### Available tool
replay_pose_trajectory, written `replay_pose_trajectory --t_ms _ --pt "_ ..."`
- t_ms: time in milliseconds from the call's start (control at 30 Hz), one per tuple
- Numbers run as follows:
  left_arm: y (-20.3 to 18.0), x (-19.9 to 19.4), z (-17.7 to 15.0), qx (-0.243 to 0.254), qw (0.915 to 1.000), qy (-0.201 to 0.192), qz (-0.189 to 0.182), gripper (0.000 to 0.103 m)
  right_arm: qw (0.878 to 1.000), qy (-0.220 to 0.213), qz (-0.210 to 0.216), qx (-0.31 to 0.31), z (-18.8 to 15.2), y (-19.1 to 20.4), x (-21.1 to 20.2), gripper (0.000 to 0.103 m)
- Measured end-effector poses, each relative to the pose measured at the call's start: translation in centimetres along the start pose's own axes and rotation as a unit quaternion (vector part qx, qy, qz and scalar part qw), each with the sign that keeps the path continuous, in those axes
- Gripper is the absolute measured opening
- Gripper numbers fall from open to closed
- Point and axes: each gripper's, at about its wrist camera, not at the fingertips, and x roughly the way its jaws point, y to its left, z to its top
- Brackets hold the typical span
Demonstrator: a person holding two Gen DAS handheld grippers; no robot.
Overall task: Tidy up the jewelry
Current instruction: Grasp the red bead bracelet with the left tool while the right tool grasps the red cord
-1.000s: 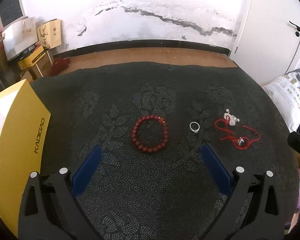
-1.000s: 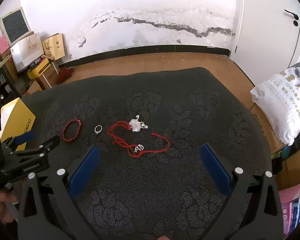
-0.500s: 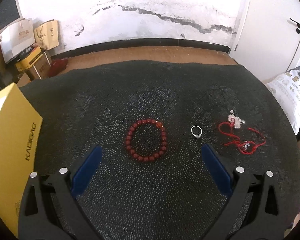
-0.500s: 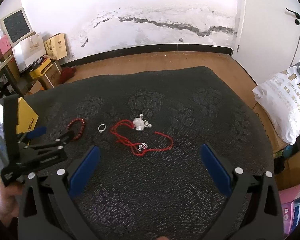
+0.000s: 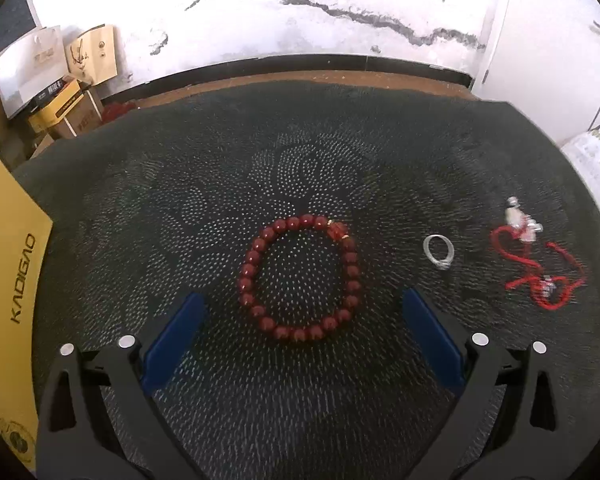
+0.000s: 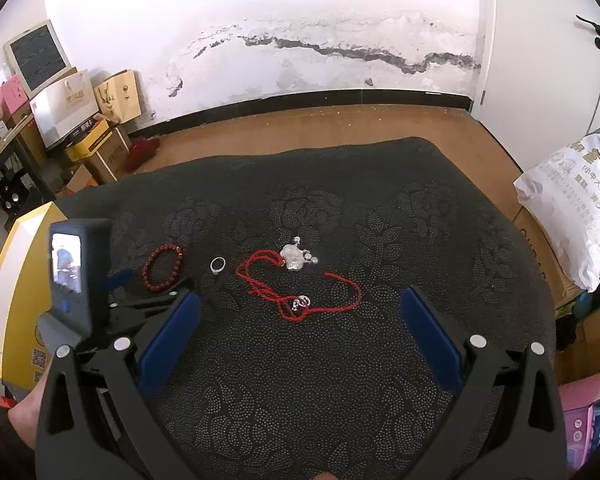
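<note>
Now the left gripper (image 5: 300, 320) hangs over the red bead bracelet (image 5: 300, 278), fingers wide apart and empty. Beside it on the dark tabletop (image 5: 300, 152) lie a silver ring (image 5: 438, 251) and a red cord necklace (image 6: 296, 284) (with a silver charm). The right gripper (image 6: 300, 320) is wide open too.

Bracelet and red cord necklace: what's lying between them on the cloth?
Only the silver ring, lying flat between the bracelet and the necklace, touching neither. The rest is bare cloth. Both views show it; the left wrist view most clearly.
</note>
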Motion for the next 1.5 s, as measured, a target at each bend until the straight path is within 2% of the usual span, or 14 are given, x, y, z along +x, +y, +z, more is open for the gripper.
replay_pose_trajectory --t_ms 67,333,433,467,500,567,633,667,833,967,1133,1233,1400,1500 --pt "-0.2 0.3 0.3 0.000 1.0000 -0.007 0.000 0.097 1.000 0.001 0.000 0.002 0.0 -0.1 0.0 0.097" --pt "0.6 0.9 1.5 0.002 1.0000 0.009 0.000 0.096 1.000 -0.002 0.005 0.005 0.2 -0.3 -0.1 0.097" --pt "0.4 0.8 1.2 0.003 1.0000 0.007 -0.001 0.093 1.000 -0.001 0.005 0.004 0.2 -0.3 0.0 0.097" --pt "0.4 0.7 1.2 0.006 1.0000 0.007 -0.001 0.090 1.000 -0.001 0.006 0.004 0.2 -0.3 0.0 0.097" --pt "0.4 0.5 1.2 0.007 1.0000 0.004 -0.001 0.084 1.000 0.000 0.006 0.003 0.2 -0.3 0.0 0.097" --pt "0.0 0.0 1.2 0.010 0.9999 -0.004 0.000 0.045 1.000 0.001 0.006 0.002 0.2 -0.3 0.1 0.097" --pt "-0.6 -0.2 1.2 0.025 0.9997 0.001 -0.001 0.023 1.000 0.001 0.005 0.002 0.3 -0.3 0.2 0.097" --pt "-0.5 -0.3 1.2 0.025 0.9997 0.004 0.000 0.015 1.000 0.001 0.005 0.000 0.3 -0.3 0.2 0.097" --pt "0.2 -1.2 0.9 0.017 0.9998 0.011 -0.005 0.014 1.000 0.004 0.002 -0.018 0.3 -0.3 0.6 0.097" --pt "0.5 -5.4 1.1 0.027 0.9994 -0.018 -0.009 0.014 0.999 0.012 -0.023 -0.047 -0.6 -1.5 1.9 0.097" --pt "1.6 -10.1 0.6 0.022 0.9985 -0.039 -0.030 0.014 0.997 0.068 -0.019 -0.016 -2.6 -3.3 5.8 0.097" --pt "2.0 -11.6 0.4 0.025 0.9979 -0.044 -0.040 0.014 0.996 0.093 -0.014 0.009 -3.0 -3.7 7.5 0.097" --pt "2.3 -12.1 0.2 0.026 0.9975 -0.044 -0.048 0.014 0.992 0.116 0.009 0.045 -4.0 -1.3 9.2 0.097" --pt "3.4 -11.9 0.0 0.022 0.9979 -0.035 -0.049 0.014 0.992 0.119 -0.009 0.034 -3.9 0.2 10.5 0.097"
